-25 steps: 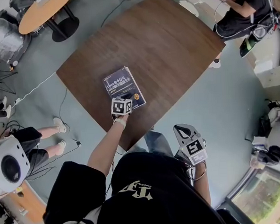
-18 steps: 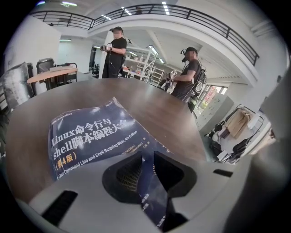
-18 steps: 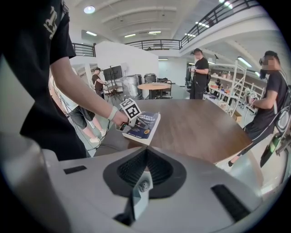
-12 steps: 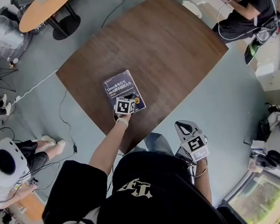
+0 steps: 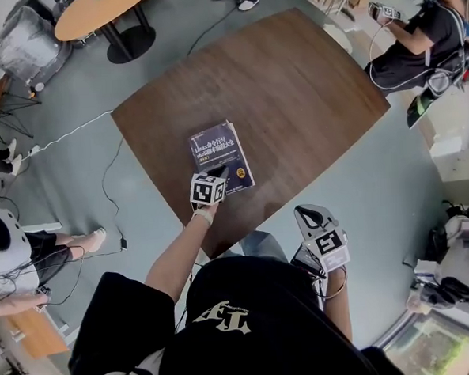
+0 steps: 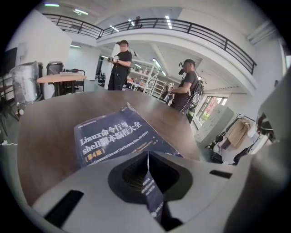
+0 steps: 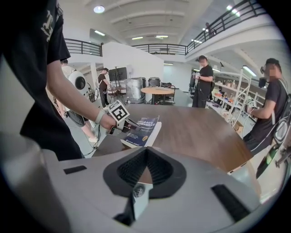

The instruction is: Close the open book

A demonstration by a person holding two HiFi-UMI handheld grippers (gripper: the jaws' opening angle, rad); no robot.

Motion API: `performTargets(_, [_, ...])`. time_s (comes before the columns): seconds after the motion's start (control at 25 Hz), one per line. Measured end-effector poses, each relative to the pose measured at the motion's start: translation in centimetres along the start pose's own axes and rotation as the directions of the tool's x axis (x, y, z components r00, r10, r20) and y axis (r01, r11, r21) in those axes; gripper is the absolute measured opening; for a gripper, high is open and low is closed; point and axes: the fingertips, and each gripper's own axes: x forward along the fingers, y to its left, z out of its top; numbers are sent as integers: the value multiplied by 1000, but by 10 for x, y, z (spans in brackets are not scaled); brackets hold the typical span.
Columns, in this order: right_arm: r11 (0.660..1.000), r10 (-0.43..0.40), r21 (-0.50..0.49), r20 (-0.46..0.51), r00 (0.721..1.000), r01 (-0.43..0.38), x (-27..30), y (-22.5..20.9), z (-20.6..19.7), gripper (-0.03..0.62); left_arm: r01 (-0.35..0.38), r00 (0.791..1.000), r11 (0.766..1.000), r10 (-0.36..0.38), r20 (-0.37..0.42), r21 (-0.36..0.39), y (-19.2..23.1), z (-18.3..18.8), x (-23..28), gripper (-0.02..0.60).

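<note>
A blue book (image 5: 221,156) with a white title lies cover up near the front edge of the brown table (image 5: 291,76). My left gripper (image 5: 220,174) is at the book's near edge. In the left gripper view the book (image 6: 113,136) fills the ground ahead, and the left gripper (image 6: 148,157) has just been closing, with a thin blue flap of the cover pinched edge-on between its jaws. The right gripper view shows the book (image 7: 143,129) with its cover raised a little over the white pages. My right gripper (image 5: 311,216) hangs off the table beside my body, shut and empty.
The table's near corner ends just below the book. A round wooden table (image 5: 97,13) stands at the far left. A person (image 5: 415,29) sits past the table's right corner and another (image 5: 4,236) sits on the floor at the left. Cables (image 5: 80,129) run over the grey floor.
The left gripper has risen a little at the book's near edge. The right gripper stays beside my body. The person at the left has shifted.
</note>
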Motion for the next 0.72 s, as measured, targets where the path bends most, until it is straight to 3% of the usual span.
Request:
performTargets(0.2, [1000, -6, -29, 8, 1000, 6, -3, 18, 17, -12, 12, 993, 998, -6, 115, -54, 14, -3, -65, 6])
performTargets(0.44, [999, -50, 6, 173, 984, 49, -22, 27, 47, -12, 35, 972, 993, -6, 237, -116, 15, -17, -141, 6])
performTargets(0.72, [997, -60, 54, 250, 966, 48, -24, 58, 66, -12, 84, 934, 983, -19, 358, -165, 15, -34, -216, 6])
